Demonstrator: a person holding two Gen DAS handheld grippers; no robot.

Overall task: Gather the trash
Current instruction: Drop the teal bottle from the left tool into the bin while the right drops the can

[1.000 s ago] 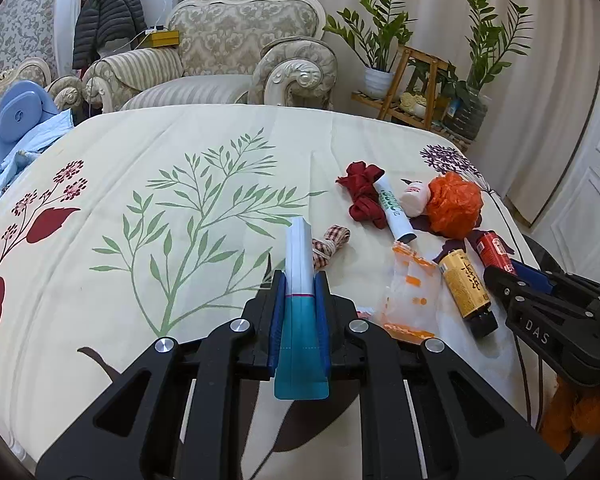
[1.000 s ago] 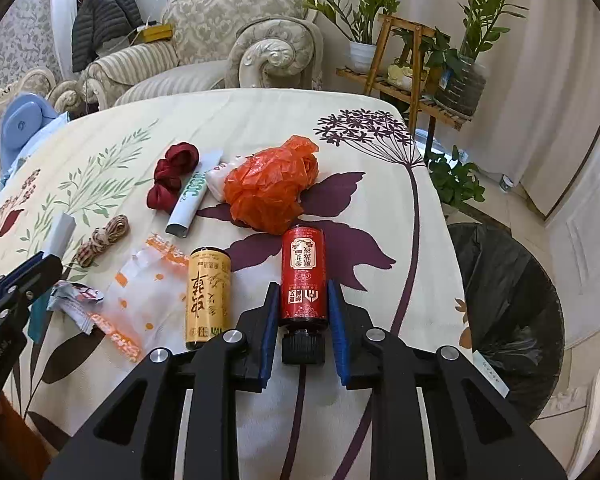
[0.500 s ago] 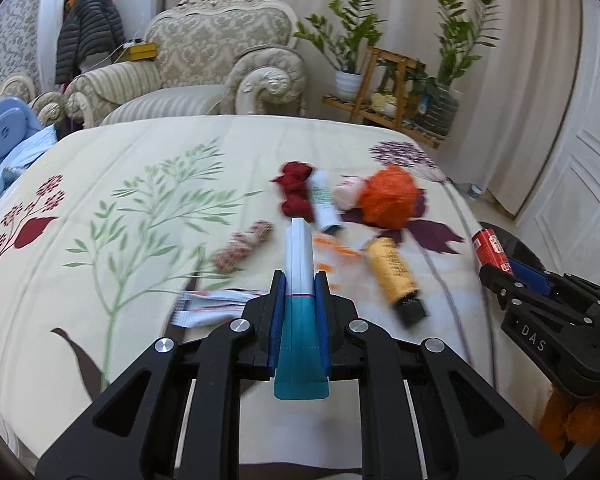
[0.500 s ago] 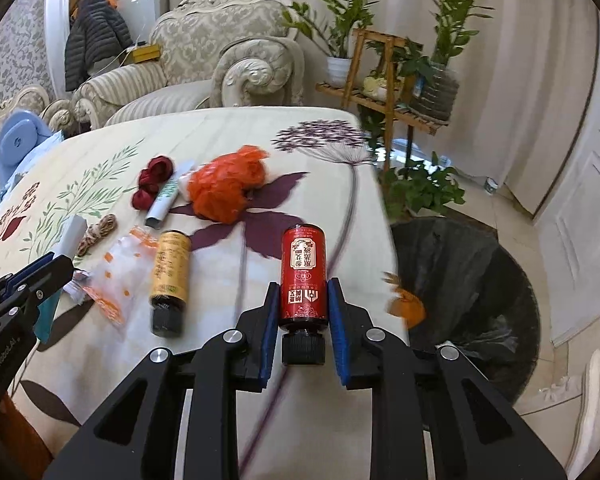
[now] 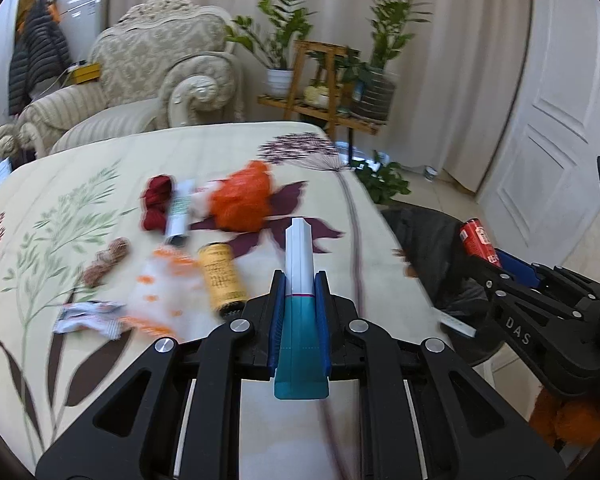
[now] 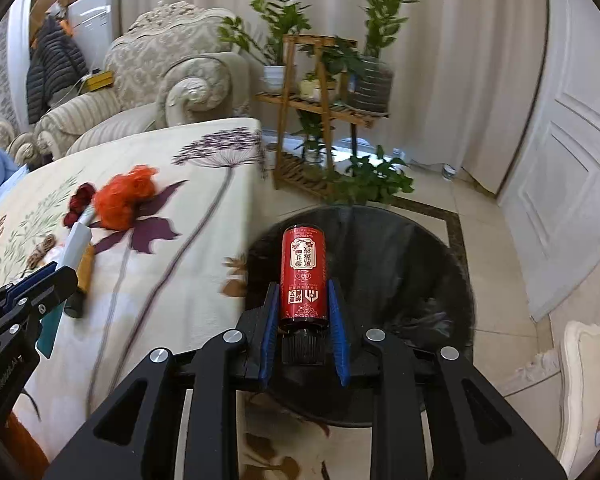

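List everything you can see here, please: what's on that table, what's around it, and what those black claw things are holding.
Red bottle: 1, red with black cap, held over the bin
Tube: 1, white and teal, held over the table
Yellow bottle: 1, yellow, black cap, lying on the table
Orange bag: 1, orange, crumpled, on the table
Dark red cloth: 1, beside a white tube
Clear wrapper: 1, orange print, near table edge
Crumpled wrapper: 1, whitish
Checked scrap: 1, brownish
Table: 1, cream floral cloth
Bin: 1, black liner, on the floor beside the table
Armchair: 1, cream, behind
Plant stand: 1, wooden, potted plants
Left gripper: shut on the tube
Right gripper: shut on the red bottle
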